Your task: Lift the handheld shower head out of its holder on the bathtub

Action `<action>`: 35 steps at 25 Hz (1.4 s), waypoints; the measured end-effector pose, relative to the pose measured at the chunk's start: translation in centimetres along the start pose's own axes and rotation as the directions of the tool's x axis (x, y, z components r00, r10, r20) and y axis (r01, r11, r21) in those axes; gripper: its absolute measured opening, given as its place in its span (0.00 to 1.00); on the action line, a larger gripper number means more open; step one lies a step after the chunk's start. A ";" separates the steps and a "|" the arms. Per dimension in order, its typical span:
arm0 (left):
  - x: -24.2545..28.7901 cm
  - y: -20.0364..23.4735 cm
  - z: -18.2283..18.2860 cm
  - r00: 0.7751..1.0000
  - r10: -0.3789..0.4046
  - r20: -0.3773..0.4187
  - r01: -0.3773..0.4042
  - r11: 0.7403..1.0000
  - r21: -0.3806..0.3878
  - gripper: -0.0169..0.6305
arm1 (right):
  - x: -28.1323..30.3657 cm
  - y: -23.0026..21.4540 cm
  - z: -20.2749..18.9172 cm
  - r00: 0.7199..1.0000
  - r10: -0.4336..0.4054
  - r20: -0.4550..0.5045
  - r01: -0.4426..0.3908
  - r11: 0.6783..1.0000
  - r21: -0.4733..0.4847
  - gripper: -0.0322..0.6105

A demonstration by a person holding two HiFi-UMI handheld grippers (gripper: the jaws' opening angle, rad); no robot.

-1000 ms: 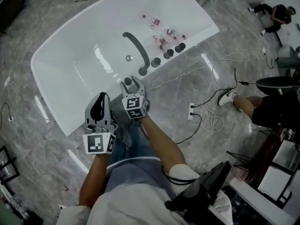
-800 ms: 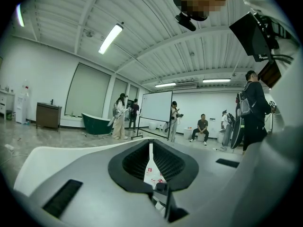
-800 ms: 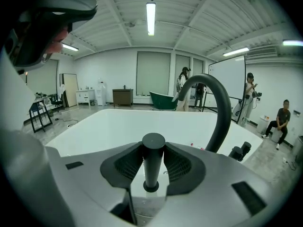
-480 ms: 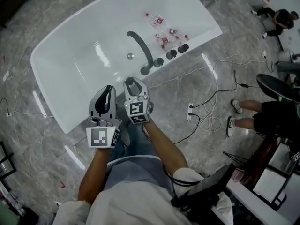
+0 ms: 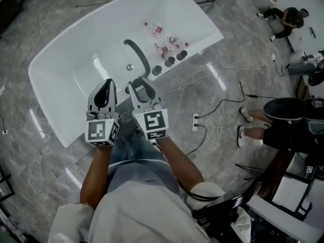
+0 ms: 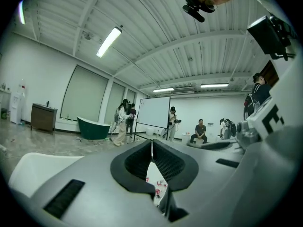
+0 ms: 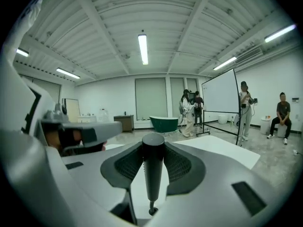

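Note:
The white bathtub (image 5: 48, 103) lies below me with a dark curved spout (image 5: 136, 54) and a row of dark round fittings (image 5: 169, 61) on its near rim. My right gripper (image 5: 142, 89) is raised above that rim, shut on the dark shower head handle (image 7: 153, 174). The handle stands upright between the pads, its hose fitting at the bottom. My left gripper (image 5: 104, 92) hovers beside it at the left, jaws together with nothing between them (image 6: 151, 145). Through its slit shows a strip of white tub.
Small red-labelled bottles (image 5: 162, 42) lie in the tub. Cables and a power strip (image 5: 195, 120) trail over the marble floor at the right, near a seated person (image 5: 283, 120). Across the room are a green tub (image 7: 163, 123), a whiteboard (image 6: 152, 111) and several people.
Both grippers have risen toward the head camera. The right one climbed most, coming up from the tub rim by the round fittings with the dark handle.

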State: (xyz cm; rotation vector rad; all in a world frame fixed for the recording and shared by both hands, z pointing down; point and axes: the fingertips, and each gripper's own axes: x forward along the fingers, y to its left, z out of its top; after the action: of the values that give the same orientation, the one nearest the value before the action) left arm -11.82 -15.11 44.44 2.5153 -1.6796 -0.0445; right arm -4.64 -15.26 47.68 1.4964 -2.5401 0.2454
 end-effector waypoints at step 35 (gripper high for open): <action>-7.9 -6.6 18.7 0.982 -0.115 0.153 0.112 0.993 0.033 0.05 | -16.0 7.3 22.5 0.961 0.099 0.260 -0.096 0.995 -0.025 0.27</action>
State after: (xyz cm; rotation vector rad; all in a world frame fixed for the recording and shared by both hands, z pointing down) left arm -10.48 -6.87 24.80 2.6859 -1.5946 -0.2366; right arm -5.04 -3.48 21.65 1.4880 -2.8182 0.0471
